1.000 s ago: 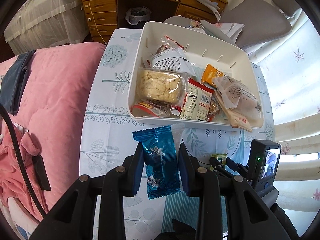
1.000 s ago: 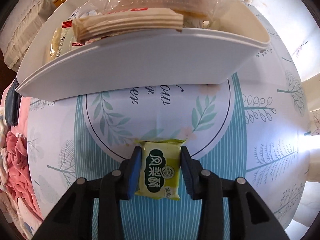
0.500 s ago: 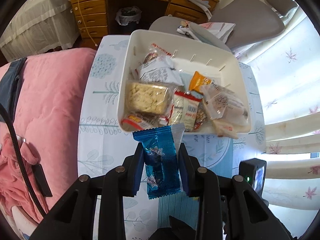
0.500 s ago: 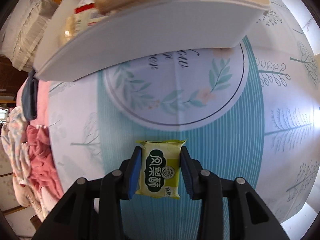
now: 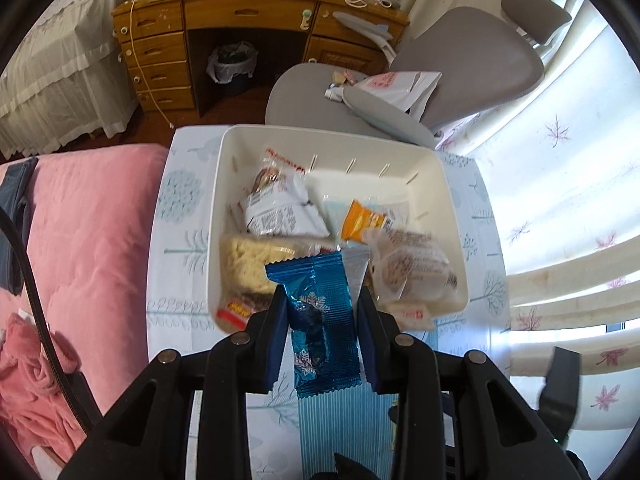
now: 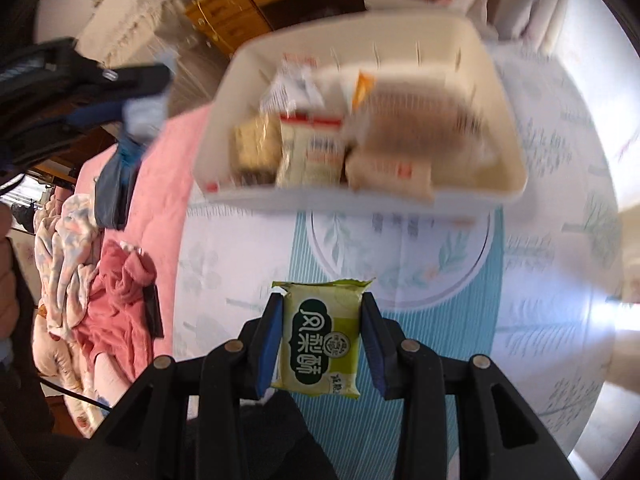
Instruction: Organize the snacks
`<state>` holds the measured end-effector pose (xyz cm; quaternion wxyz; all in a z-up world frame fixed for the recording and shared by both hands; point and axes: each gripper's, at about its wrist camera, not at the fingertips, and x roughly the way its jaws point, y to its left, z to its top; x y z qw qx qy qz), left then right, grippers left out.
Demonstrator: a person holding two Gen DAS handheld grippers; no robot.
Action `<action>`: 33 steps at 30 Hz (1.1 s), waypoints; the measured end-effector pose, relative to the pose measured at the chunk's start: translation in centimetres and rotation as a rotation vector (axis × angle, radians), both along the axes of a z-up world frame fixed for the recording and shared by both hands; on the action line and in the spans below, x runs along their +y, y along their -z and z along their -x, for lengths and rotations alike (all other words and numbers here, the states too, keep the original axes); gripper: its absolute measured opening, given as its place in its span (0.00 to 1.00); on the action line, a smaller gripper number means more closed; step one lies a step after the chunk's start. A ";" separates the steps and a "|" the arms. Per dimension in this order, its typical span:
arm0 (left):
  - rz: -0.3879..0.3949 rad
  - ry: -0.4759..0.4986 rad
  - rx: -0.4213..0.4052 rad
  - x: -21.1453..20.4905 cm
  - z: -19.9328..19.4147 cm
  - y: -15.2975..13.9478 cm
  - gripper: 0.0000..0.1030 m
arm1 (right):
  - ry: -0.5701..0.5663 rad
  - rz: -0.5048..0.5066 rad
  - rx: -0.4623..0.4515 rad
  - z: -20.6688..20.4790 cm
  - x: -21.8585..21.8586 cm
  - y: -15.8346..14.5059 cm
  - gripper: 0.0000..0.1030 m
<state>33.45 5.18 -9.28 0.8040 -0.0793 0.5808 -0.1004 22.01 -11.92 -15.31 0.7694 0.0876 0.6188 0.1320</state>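
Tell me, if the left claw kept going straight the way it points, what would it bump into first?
Probably the snacks at the near edge of the white bin, led by the blue packet that the left claw grips. Depth is hard to judge.

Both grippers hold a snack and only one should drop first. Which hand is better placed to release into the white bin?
Probably left. The left gripper holds its blue foil snack packet overlapping the white plastic bin; the right gripper, with its green pastry packet, appears short of it.
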 end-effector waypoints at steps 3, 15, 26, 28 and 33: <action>0.016 -0.001 -0.016 -0.4 -0.8 0.0 0.30 | 0.008 0.024 -0.097 -0.8 -0.7 -1.3 0.37; 0.092 -0.006 -0.128 -1.2 -1.5 0.9 0.39 | 0.188 0.059 -0.380 -3.9 -3.9 -2.2 0.38; 0.065 -0.043 -0.116 1.2 3.8 -0.3 0.85 | 0.272 0.045 -0.330 0.2 -4.3 -4.3 0.88; 0.048 -0.051 -0.084 1.7 5.4 0.2 0.85 | 0.272 0.040 -0.321 1.9 -4.1 -4.8 0.91; 0.017 -0.083 -0.041 2.7 11.0 0.6 0.85 | 0.225 -0.022 -0.265 5.4 -4.0 -5.3 0.93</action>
